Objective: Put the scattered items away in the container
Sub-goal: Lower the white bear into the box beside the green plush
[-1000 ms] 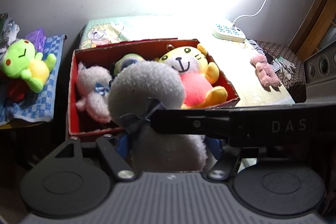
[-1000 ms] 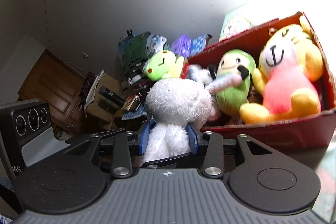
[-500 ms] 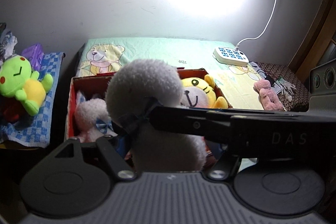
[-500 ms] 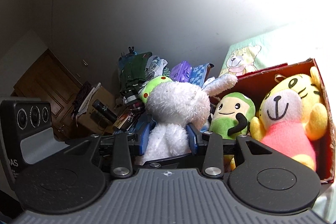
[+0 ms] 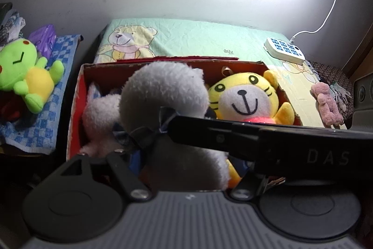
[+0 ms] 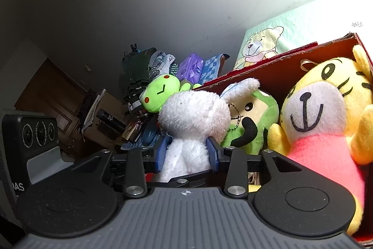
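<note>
- My left hand-held gripper (image 5: 186, 155) is closed on a grey-white plush (image 5: 163, 95) with a dark bow (image 5: 142, 134) at its neck; blue pads press its body from both sides
- That plush sits over the near edge of the red box (image 5: 77, 95), its head above the box interior
- My right hand-held gripper (image 6: 186, 151) is clamped on a white bunny plush (image 6: 193, 123); blue pads (image 6: 213, 151) squeeze its body, one ear (image 6: 244, 86) sticking up to the right
- In the left view a black bar marked "DAS" (image 5: 279, 144) crosses in front of the gripped plush
- Red box contents: yellow tiger plush (image 5: 244, 97) with pink shirt at the right side, pale pink plush (image 5: 98, 118) at the left side, green plush (image 6: 254, 118) with a bead chain between the bunny and the tiger in the right view
- Box rests on a bed sheet with a teddy print (image 5: 130, 43)
- Outside the box: lime frog plush (image 5: 25, 71) on a blue checked cloth (image 5: 46, 113) to the left, small pink plush (image 5: 326, 104) on the sheet to the right
- White power strip (image 5: 284, 50) with cord lies at the far right of the bed
</note>
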`<act>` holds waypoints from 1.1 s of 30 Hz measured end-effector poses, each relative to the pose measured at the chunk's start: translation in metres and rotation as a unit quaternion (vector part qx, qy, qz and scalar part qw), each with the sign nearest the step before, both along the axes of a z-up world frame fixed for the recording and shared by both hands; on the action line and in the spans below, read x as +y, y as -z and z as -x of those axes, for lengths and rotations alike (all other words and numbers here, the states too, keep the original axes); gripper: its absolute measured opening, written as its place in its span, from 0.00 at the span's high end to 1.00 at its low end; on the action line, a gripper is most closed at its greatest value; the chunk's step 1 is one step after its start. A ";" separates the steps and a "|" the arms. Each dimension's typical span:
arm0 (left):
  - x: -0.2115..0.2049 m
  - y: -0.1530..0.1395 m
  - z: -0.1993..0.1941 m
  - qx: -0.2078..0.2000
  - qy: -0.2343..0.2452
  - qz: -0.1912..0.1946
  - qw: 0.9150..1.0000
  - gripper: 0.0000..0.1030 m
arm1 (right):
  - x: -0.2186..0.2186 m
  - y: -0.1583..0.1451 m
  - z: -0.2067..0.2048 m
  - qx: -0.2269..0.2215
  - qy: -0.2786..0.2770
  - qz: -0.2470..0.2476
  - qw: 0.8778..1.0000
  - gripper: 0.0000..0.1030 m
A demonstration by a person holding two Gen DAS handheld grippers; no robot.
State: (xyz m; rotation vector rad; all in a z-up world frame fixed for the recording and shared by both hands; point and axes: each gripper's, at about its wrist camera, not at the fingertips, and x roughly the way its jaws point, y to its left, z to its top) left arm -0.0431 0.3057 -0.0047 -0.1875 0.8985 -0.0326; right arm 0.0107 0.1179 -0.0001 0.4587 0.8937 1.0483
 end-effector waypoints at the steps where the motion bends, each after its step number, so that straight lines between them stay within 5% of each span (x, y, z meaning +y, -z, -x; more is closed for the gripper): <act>1: 0.000 0.002 -0.003 0.004 -0.002 -0.002 1.000 0.27 | 0.002 0.002 -0.001 0.005 -0.002 0.000 1.000 0.61; 11: 0.005 0.023 -0.017 0.043 -0.020 -0.012 0.999 0.26 | 0.013 0.017 -0.004 0.042 -0.009 -0.001 0.999 0.55; 33: 0.005 0.025 -0.017 0.051 -0.016 -0.007 0.999 0.16 | 0.012 0.015 -0.003 0.045 0.005 0.003 0.999 0.55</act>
